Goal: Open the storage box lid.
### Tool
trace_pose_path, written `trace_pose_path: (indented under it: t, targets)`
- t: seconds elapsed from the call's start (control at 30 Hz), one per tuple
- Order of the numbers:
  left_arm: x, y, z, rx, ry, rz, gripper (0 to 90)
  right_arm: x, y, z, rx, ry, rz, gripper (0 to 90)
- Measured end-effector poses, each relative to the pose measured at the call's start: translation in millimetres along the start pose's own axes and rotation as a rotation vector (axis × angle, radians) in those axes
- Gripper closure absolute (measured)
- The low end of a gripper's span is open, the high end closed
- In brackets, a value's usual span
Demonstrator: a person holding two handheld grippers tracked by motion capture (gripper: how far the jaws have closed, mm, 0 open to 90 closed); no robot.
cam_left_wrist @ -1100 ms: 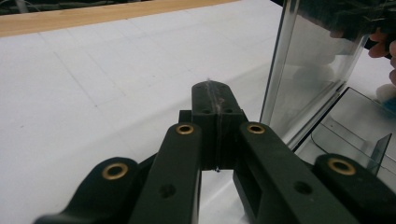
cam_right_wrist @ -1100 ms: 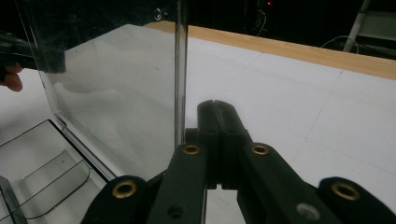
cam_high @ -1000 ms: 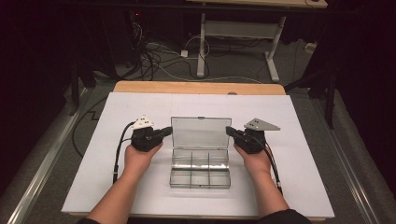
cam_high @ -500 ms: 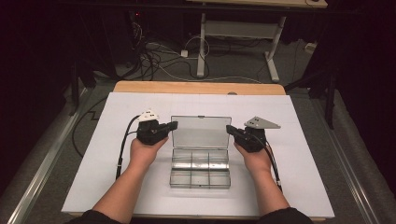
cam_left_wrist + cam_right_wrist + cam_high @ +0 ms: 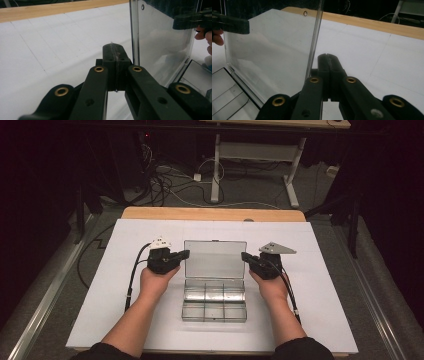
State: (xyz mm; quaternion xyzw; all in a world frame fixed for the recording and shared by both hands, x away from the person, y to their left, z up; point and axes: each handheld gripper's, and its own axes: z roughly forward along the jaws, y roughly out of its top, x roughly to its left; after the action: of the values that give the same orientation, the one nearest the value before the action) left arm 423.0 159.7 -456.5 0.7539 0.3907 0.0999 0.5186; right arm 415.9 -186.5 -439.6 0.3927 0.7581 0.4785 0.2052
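A clear plastic compartment box [image 5: 215,304] lies in the middle of the white table, its lid [image 5: 215,260] standing upright at the back. My left gripper [image 5: 183,254] is shut and empty, its tip right beside the lid's left edge [image 5: 135,32]. The right gripper [image 5: 245,256] is shut and empty too, its tip by the lid's right edge [image 5: 314,42]. In the left gripper view my shut jaws [image 5: 115,51] point past the lid, and the other gripper [image 5: 192,20] shows through it. In the right gripper view my shut jaws [image 5: 328,60] sit beside the lid [image 5: 269,45]. I cannot tell whether either tip touches it.
The white table top [image 5: 100,285] has a wooden strip [image 5: 212,213] along its far edge. Cables trail from both grippers toward the person. A metal rail [image 5: 45,295] runs along the left side, and desk legs and floor cables [image 5: 165,185] lie beyond.
My left gripper has edged up and right, closer to the lid's left edge. The right gripper and the box have stayed put.
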Motion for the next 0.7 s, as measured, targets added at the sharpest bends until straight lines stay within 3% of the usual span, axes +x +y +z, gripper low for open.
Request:
trace_pose_path:
  t: [0.37, 0.7]
  targets:
    - [5.7, -5.6, 11.8, 0.039, 0.016, -0.019, 87.9, -6.1, -3.6, 14.8, 0.047, -0.003, 0.040, 90.0]
    - [8.7, -10.2, 20.9, 0.074, 0.023, -0.033, 87.9, -7.6, -9.0, 25.5, 0.099, -0.019, 0.033, 90.0]
